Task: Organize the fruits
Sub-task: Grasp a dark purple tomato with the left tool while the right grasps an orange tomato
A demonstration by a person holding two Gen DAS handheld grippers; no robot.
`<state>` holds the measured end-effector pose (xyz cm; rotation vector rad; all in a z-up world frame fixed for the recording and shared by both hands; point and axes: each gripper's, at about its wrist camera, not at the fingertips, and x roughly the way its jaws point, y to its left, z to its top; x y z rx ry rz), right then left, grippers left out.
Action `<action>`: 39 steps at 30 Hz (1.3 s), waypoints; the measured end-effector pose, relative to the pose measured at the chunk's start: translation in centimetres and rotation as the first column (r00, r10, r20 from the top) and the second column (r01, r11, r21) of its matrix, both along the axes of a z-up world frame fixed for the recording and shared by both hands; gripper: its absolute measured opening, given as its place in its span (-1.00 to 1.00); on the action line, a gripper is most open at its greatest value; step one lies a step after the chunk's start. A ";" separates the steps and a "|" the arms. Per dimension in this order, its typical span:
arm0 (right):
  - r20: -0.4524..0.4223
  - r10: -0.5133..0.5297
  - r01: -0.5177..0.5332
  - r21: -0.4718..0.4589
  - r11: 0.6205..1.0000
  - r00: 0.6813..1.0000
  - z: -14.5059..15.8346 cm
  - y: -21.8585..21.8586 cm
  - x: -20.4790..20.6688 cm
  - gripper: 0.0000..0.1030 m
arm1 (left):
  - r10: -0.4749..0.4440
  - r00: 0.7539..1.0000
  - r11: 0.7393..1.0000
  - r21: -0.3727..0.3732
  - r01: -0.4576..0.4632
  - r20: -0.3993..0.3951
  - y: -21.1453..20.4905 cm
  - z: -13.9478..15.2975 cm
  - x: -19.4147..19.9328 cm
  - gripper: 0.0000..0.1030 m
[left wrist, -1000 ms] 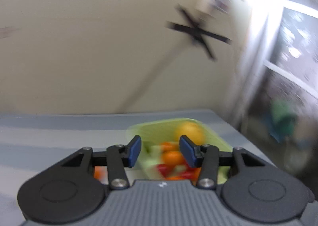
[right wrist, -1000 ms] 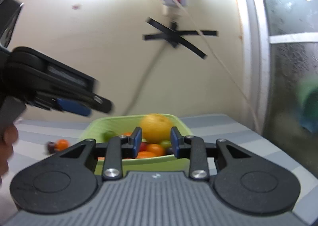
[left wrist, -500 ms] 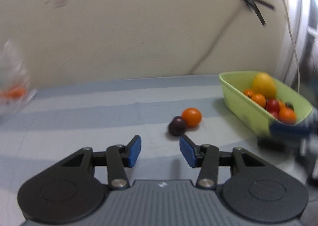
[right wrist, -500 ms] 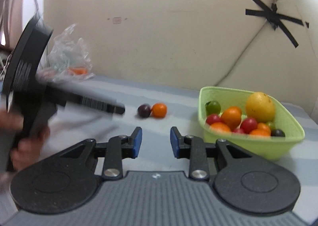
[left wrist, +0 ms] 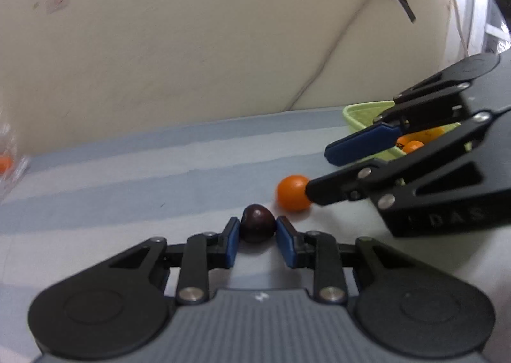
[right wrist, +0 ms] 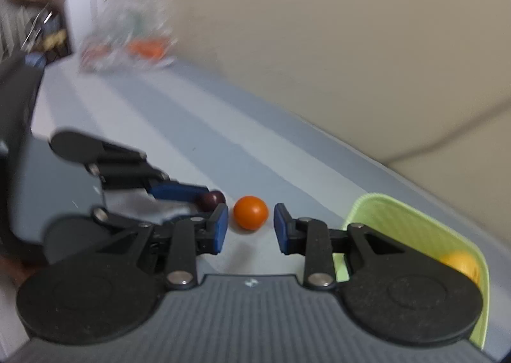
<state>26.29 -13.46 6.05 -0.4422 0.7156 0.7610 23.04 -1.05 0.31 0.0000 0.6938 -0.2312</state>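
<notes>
A dark purple fruit (left wrist: 257, 227) lies on the grey striped table, and my left gripper (left wrist: 257, 237) has its blue pads against both sides of it. It also shows in the right wrist view (right wrist: 211, 199). A small orange fruit (left wrist: 292, 192) lies just right of it. My right gripper (right wrist: 250, 229) is open with the orange fruit (right wrist: 250, 212) just beyond its fingertips; in the left wrist view it (left wrist: 322, 171) comes in from the right. The green basket (right wrist: 412, 229) with fruits stands at the right.
A clear plastic bag (right wrist: 127, 40) with orange fruits lies at the table's far left by the cream wall. The basket's rim (left wrist: 364, 110) sits behind my right gripper. The two grippers are close together over the table's middle.
Both grippers have moved down and in on the two loose fruits. My left gripper has closed on the dark fruit. My right gripper has widened and now frames the orange fruit.
</notes>
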 end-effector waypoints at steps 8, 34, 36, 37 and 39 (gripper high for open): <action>0.002 0.011 -0.010 -0.151 0.989 1.000 -2.4 3.2 1.7 -0.30 | 0.048 0.999 0.998 -0.050 -0.049 -0.014 2.4 0.1 -3.7 -0.50; 0.045 -0.386 0.357 0.298 0.885 0.921 -5.2 -10.6 -22.3 -0.37 | -0.147 0.989 0.986 -0.081 0.147 0.005 -3.4 0.9 -16.2 -0.47; 0.050 -0.390 0.359 0.302 0.883 0.919 -5.3 -10.4 -22.2 -0.37 | -0.139 0.990 0.987 -0.075 0.139 0.000 -3.6 1.0 -16.5 -0.46; 0.053 -0.390 0.358 0.300 0.884 0.919 -5.4 -10.3 -22.2 -0.37 | -0.140 0.990 0.987 -0.076 0.139 -0.002 -3.7 1.0 -16.6 -0.45; 0.063 -0.386 0.351 0.302 0.886 0.920 -5.4 -10.2 -22.4 -0.37 | -0.138 0.990 0.988 -0.065 0.138 0.001 -3.9 1.1 -16.7 -0.45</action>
